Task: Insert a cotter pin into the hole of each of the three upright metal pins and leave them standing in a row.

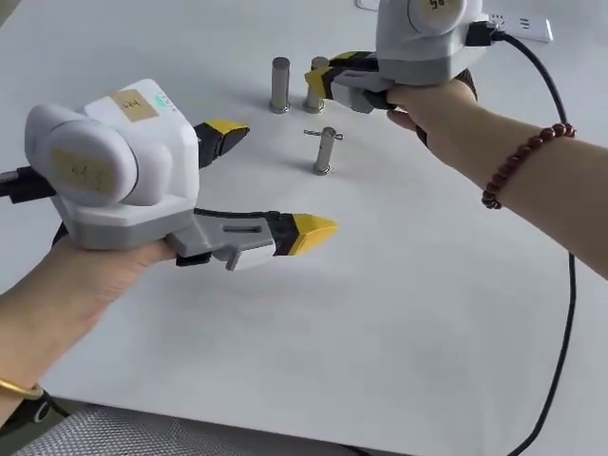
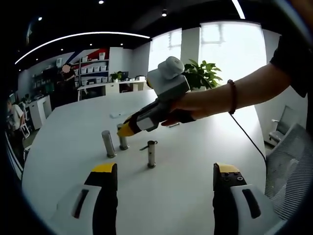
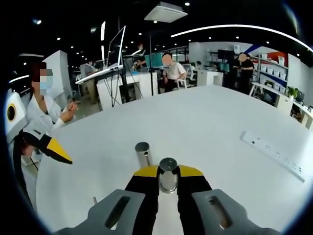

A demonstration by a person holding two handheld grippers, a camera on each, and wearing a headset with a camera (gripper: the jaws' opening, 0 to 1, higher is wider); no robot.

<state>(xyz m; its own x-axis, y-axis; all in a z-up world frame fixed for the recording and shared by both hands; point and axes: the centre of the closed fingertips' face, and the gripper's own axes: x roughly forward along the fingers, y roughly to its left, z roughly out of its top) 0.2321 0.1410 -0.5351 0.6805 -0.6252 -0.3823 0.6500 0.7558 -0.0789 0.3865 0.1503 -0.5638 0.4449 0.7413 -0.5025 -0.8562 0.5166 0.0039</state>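
Nearest to the person, the left gripper (image 1: pixel 271 180) hovered above the white table (image 1: pixel 380 332). Its jaws were spread wide and there was nothing between them.

A little farther stood the near pin (image 1: pixel 325 152), upright and alone. A cotter pin (image 1: pixel 323 134) passed across through its hole close to the top, so this one looked finished.

Behind it, the right gripper (image 1: pixel 323 76) had its jaws closed on the gripped pin (image 3: pixel 167 174), clamping it just under the top while it stood upright on the table. Just beside it was the bare pin (image 1: pixel 280 84), upright and untouched, with no cotter pin in it. At the far edge lay a power strip (image 3: pixel 274 152).

I judge that one pin of three was done and the second was in hand, held steady for its cotter pin. The next move would need the free left gripper to bring a loose cotter pin. I could not find one on the table. The hole must also stay clear of the jaws.

There was no tray or box; all three pins stood directly on the table. The near pin was apart from the two far ones, so the row was not yet made.
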